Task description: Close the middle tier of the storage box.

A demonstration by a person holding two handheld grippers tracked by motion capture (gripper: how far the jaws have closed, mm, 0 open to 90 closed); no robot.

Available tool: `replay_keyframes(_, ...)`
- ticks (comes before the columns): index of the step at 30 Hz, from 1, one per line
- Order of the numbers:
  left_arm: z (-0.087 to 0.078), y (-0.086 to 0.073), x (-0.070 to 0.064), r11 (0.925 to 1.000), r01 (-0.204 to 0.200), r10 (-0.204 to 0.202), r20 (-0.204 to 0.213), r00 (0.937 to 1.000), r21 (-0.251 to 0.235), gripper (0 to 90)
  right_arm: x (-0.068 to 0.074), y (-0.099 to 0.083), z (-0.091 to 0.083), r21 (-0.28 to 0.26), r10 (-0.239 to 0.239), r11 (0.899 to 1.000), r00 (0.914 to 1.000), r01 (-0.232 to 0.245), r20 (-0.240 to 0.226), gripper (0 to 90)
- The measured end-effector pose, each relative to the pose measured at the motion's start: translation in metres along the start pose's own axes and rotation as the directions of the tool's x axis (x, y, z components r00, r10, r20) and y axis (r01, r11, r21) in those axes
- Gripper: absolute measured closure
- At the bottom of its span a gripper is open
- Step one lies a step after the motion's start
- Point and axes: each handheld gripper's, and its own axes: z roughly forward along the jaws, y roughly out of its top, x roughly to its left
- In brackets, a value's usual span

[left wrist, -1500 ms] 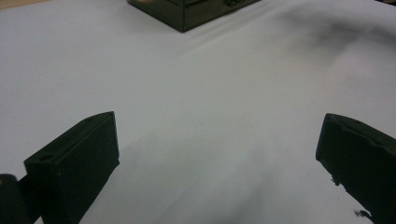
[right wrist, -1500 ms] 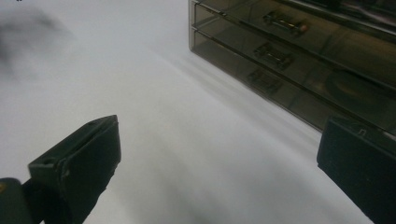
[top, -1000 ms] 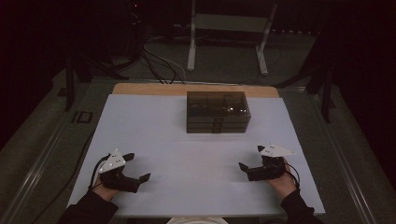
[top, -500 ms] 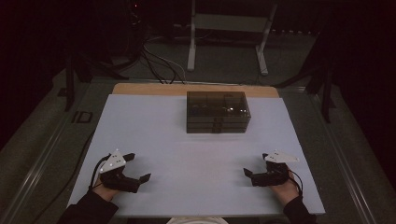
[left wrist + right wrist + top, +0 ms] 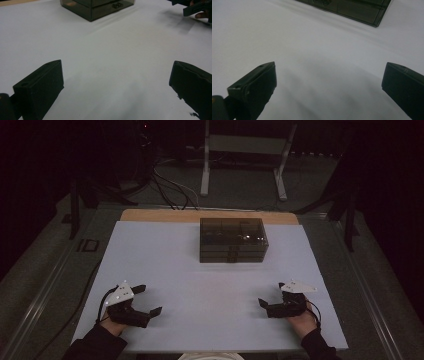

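Grippers at rest, box untouched: in the high view I see my left gripper at the lower left of the frame and my right gripper at the lower right, both low over the white table and well apart from the smoked transparent drawer box, which sits in the upper middle of the frame near the table's far edge. Both claws are released, jaws spread wide with nothing between them, as each gripper view confirms. I judge this symmetric, flanking stance a ready pose that leaves either hand free to reach the box. The box's long axis runs left to right across the frame; its stacked drawer fronts face the bottom of the frame, towards my hands, which I judge suits a pull from this side. In the left gripper view the box lies at upper centre; in the right gripper view at upper right.
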Motion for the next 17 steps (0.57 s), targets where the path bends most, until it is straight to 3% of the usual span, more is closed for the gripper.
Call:
replay_keyframes(5, 0.0011, -0.001, -0.0003, 1.0, -0.003, 0.003, 0.006, 1.0, 0.007, 0.9, 0.0024, -0.0001, -0.0006, 0.008, -0.025, 1.0, 0.9997, 0.025, 0.007, 0.0)
replay_keyframes(17, 0.0008, -0.0004, -0.0009, 1.0, -0.009, 0.009, 0.004, 0.9999, 0.0, 0.9, 0.0041, -0.0017, -0.0014, 0.017, -0.035, 0.999, 0.9994, 0.035, -0.006, 0.0)
